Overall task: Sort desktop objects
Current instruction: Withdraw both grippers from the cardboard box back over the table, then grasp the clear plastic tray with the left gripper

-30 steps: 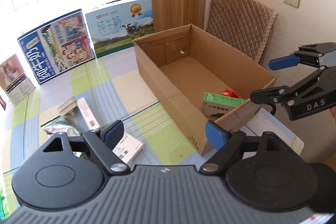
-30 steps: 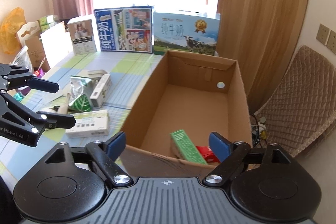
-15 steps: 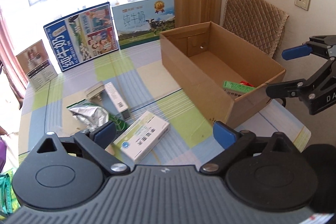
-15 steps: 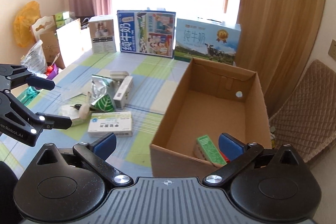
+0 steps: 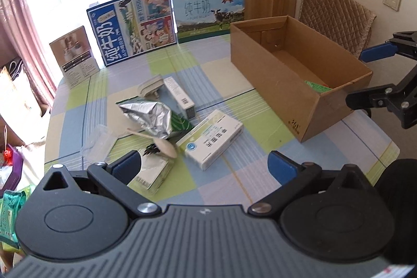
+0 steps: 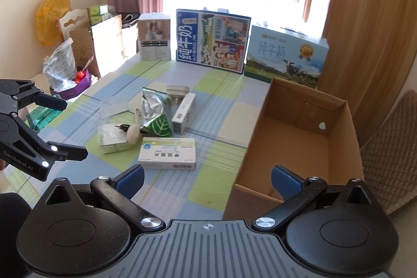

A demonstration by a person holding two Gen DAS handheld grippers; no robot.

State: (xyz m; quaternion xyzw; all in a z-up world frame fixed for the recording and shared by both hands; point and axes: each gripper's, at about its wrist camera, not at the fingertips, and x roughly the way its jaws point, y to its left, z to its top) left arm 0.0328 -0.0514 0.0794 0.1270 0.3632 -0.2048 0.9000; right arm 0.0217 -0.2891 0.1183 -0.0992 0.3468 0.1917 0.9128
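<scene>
Both tools, left tool (image 5: 203, 163) and right tool (image 6: 207, 177), gaping wide with jaws just opened, holding nothing, hovering between picks over worktop (image 5: 260, 181); white medicine box (image 5: 213, 139) lying nearest, beside cardboard box (image 5: 281, 85), probably calling for grasp.

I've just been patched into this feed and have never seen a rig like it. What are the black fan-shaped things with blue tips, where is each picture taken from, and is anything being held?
No robot arm here: a person carries a two-finger gripper in each hand, with a fisheye camera on each looking forward along its fingers.

One picture looks along the left gripper; the right gripper shows at its right edge. The other looks along the right gripper, with the left one at its left edge.

Both have just been opening, their jaws stand wide, and nothing is between them.

On the checked tablecloth lie a white medicine box, a crumpled foil pouch, a wooden spoon, a long white carton and other small items. To the right stands an open cardboard box with a green packet inside.
</scene>
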